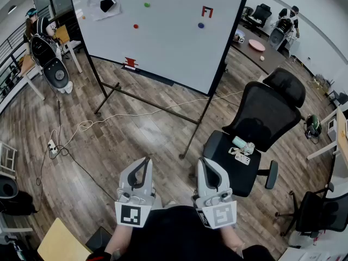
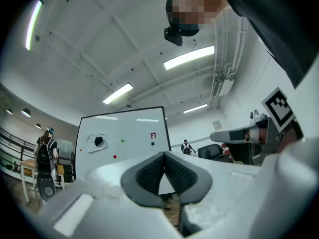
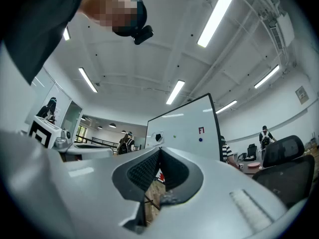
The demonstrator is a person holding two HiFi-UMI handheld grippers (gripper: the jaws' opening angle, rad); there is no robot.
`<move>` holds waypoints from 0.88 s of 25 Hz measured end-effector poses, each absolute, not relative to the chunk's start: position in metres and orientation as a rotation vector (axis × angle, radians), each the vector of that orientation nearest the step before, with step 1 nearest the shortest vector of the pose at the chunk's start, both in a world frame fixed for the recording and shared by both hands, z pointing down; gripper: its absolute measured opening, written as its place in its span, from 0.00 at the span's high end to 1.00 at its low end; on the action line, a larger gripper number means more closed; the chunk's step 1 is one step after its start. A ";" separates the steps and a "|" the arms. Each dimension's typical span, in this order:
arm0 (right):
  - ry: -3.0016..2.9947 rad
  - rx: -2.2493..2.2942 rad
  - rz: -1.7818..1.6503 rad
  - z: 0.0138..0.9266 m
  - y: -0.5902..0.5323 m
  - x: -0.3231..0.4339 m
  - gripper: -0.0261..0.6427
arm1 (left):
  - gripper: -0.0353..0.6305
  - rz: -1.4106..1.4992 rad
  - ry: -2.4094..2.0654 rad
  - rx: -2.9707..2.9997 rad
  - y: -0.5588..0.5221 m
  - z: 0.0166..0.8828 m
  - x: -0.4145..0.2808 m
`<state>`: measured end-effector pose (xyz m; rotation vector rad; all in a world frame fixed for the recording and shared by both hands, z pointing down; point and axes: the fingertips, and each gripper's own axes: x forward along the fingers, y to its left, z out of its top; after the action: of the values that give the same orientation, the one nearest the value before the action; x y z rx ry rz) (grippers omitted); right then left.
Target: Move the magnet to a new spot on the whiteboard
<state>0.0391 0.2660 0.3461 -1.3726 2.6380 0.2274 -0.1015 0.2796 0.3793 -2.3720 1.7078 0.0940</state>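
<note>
A whiteboard [image 1: 163, 31] on a black wheeled stand rises ahead of me across the wooden floor. On it sit a green magnet [image 1: 147, 5], a red magnet [image 1: 135, 26] and a blue magnet [image 1: 200, 25], plus a red marker [image 1: 207, 11] and a black piece on paper [image 1: 107, 5]. My left gripper [image 1: 145, 162] and right gripper [image 1: 210, 163] are held low near my body, far from the board, both shut and empty. In the left gripper view the shut left gripper [image 2: 163, 156] points at the whiteboard [image 2: 124, 138]; in the right gripper view the shut right gripper [image 3: 159, 151] does too.
A black office chair [image 1: 261, 118] with small items on its seat stands at my right. The stand's legs [image 1: 147, 99] and a white cable [image 1: 109, 116] to a power strip [image 1: 53, 145] cross the floor. People and desks are at the far left and far right.
</note>
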 end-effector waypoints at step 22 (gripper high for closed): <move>2.651 -1.355 0.182 0.352 0.268 0.028 0.96 | 0.94 0.069 1.690 -2.365 0.283 0.377 -0.104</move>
<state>0.0283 0.2680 0.3522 -1.3554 2.6514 0.1821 -0.1044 0.2825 0.3771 -2.3652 1.6903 0.0690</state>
